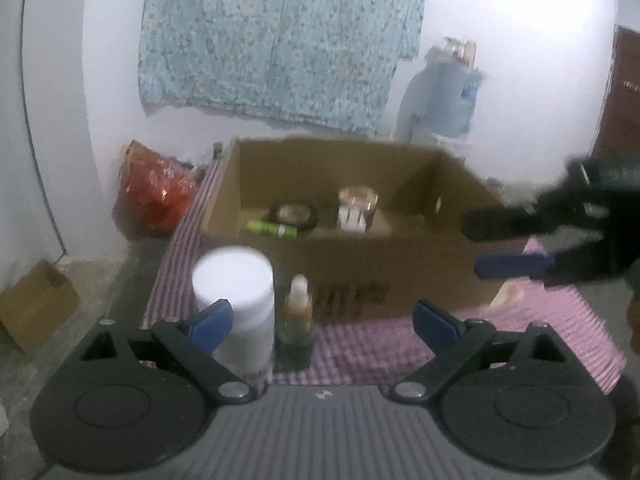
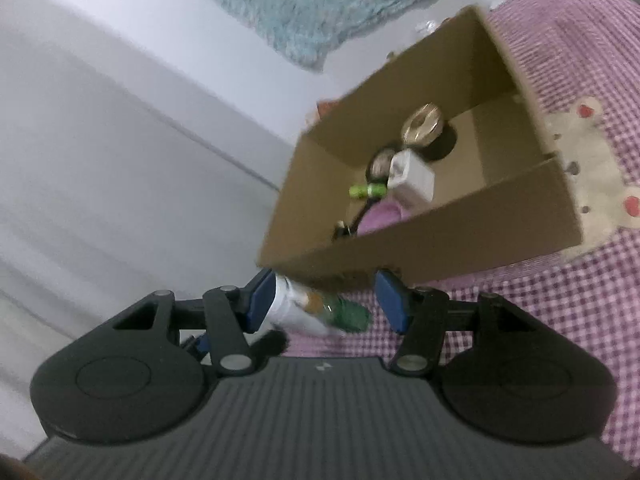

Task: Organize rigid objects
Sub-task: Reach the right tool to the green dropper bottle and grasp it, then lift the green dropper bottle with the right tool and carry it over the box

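An open cardboard box [image 1: 360, 268] stands on a pink checked cloth [image 1: 376, 344]. Inside lie a green tube [image 1: 272, 229], a round tin [image 1: 294, 213] and a white charger [image 1: 354, 216]. In front of the box stand a white jar [image 1: 236, 300] and a small green bottle [image 1: 296, 328]. My left gripper [image 1: 322, 320] is open, low over the cloth, with jar and bottle near its left finger. My right gripper [image 2: 326, 304] is open; it also shows in the left wrist view [image 1: 504, 244] by the box's right wall. In the right wrist view the white jar [image 2: 292, 306] and green bottle [image 2: 348, 314] lie between its fingers, whether touching I cannot tell.
A red bag [image 1: 154, 188] and a small cardboard box [image 1: 36, 304] sit on the floor at left. A water dispenser [image 1: 444, 100] stands behind the box. A floral cloth [image 1: 280, 40] hangs on the wall. The box [image 2: 420, 184] also holds a gold tin [image 2: 422, 124] and a pink item [image 2: 380, 218].
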Action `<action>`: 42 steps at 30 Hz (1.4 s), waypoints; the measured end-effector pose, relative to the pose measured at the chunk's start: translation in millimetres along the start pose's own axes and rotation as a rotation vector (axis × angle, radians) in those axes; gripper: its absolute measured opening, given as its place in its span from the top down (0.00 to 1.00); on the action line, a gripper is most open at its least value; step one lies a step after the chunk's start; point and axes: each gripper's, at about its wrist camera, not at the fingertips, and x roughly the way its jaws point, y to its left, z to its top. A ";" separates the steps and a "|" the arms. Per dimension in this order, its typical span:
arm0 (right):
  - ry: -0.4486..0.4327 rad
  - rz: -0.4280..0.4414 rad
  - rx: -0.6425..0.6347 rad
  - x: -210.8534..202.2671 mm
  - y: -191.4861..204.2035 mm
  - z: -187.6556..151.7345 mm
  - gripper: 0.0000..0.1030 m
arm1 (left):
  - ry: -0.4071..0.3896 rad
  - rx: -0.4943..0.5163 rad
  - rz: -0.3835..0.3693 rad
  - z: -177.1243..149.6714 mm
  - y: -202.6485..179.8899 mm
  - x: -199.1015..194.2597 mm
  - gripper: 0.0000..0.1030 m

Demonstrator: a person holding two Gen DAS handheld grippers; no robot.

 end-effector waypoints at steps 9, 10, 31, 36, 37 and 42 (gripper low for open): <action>0.075 -0.139 -0.350 70.3 64.3 -18.8 0.49 | -0.004 0.083 0.044 -36.1 -7.8 32.5 0.34; 0.084 -0.146 -0.369 79.9 67.4 -19.7 0.49 | -0.002 0.085 0.049 -38.0 -7.7 35.2 0.35; 0.127 -0.160 -0.527 132.3 87.0 -20.6 0.82 | 0.031 0.108 0.117 -47.9 -12.3 66.7 0.47; 0.124 -0.168 -0.520 129.2 84.4 -20.9 0.82 | 0.027 0.090 0.146 -43.2 -11.4 69.9 0.68; 0.123 -0.170 -0.516 128.1 83.6 -20.7 0.83 | 0.030 0.083 0.136 -42.5 -10.8 69.8 0.68; 0.119 -0.191 -0.472 117.6 76.1 -19.7 0.82 | 0.038 0.096 0.082 -43.4 -18.9 65.7 0.68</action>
